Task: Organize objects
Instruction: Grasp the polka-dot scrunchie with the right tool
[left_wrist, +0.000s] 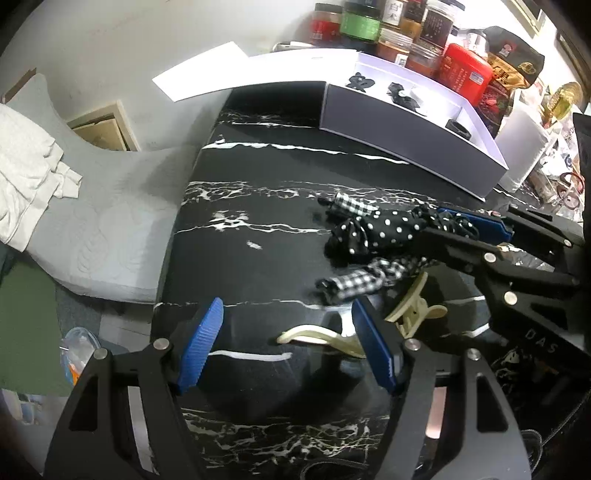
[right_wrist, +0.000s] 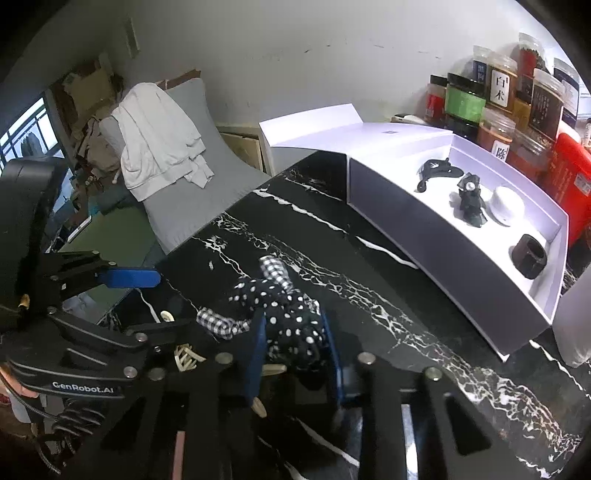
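On the black marble table (left_wrist: 258, 184) lies a black polka-dot hair bow (left_wrist: 373, 230) with checked ribbon tails (left_wrist: 351, 286). My right gripper (right_wrist: 295, 347) is shut on the polka-dot bow (right_wrist: 291, 314), its blue pads pressing the cloth from both sides; it reaches in from the right in the left wrist view (left_wrist: 443, 229). My left gripper (left_wrist: 288, 343) is open low over the table, with a cream claw clip (left_wrist: 317, 338) lying between its pads. A second cream claw clip (left_wrist: 417, 314) lies just to the right. In the right wrist view the left gripper (right_wrist: 155, 302) shows at the left.
An open white box with a grey side (right_wrist: 424, 229) stands at the back right, holding a black clip (right_wrist: 436, 170), a black bow (right_wrist: 469, 203), a white round piece (right_wrist: 508, 205) and a black ring (right_wrist: 530, 254). Jars (right_wrist: 495, 88) crowd behind it. A grey cushion (left_wrist: 103, 206) lies beyond the table's left edge.
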